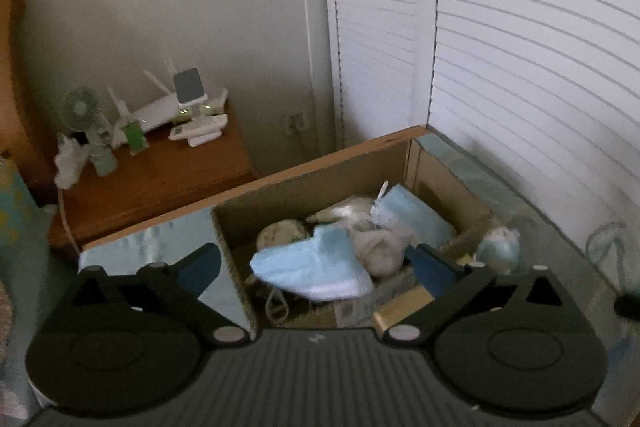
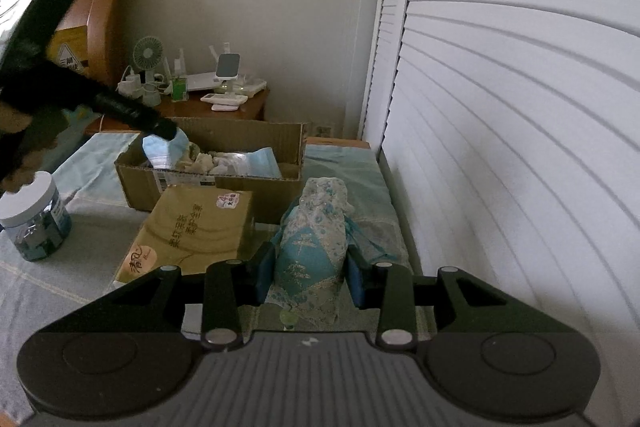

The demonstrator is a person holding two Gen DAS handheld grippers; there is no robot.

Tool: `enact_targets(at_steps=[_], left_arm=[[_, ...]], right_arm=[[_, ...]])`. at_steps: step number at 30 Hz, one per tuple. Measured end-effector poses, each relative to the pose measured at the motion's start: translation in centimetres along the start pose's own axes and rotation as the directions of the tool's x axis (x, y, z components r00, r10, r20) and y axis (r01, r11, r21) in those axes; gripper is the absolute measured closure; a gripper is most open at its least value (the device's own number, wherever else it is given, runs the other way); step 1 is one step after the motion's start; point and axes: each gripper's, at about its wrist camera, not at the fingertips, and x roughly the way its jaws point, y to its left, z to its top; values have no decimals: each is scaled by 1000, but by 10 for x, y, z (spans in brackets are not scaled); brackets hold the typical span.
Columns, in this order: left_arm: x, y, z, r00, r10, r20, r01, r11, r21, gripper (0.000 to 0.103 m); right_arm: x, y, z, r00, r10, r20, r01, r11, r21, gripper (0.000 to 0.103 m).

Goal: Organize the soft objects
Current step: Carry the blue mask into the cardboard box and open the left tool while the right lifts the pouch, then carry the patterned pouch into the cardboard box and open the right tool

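The left gripper (image 1: 316,263) is seen in the lower half of its wrist view, with both blue-padded fingers (image 1: 202,267) spread wide apart toward the frame's left and right; nothing is gripped between them. In the right wrist view the same gripper is seen as a dark shape reaching in from the upper left of the frame, tilted downward.

The right gripper (image 2: 310,273) is seen low at centre of its wrist view, pointed forward and slightly downward. Its blue pads (image 2: 266,271) are pressed against both sides of a cloth bundle (image 2: 310,243), which is held upright between them.
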Motion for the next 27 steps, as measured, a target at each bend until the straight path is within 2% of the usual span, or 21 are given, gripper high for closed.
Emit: enact_targets(at_steps=[4, 9, 15, 22, 27], left_arm=[[-27, -8, -17, 999, 21, 50, -21, 1000, 1, 1], [-51, -11, -40, 996, -22, 82, 26, 998, -49, 1], [-66, -10, -64, 994, -38, 98, 48, 993, -105, 1], [-70, -4, -84, 995, -35, 94, 49, 988, -150, 1], [-74, -4, -91, 995, -5, 99, 17, 993, -117, 1]], right_arm=[[0, 1, 3, 1000, 15, -1, -15, 1000, 2, 61], [2, 6, 10, 1000, 25, 5, -25, 1000, -15, 61], [7, 14, 27, 999, 43, 11, -42, 998, -52, 61], [23, 21, 67, 995, 92, 25, -89, 992, -95, 61], [46, 31, 104, 990, 135, 29, -130, 982, -137, 61]])
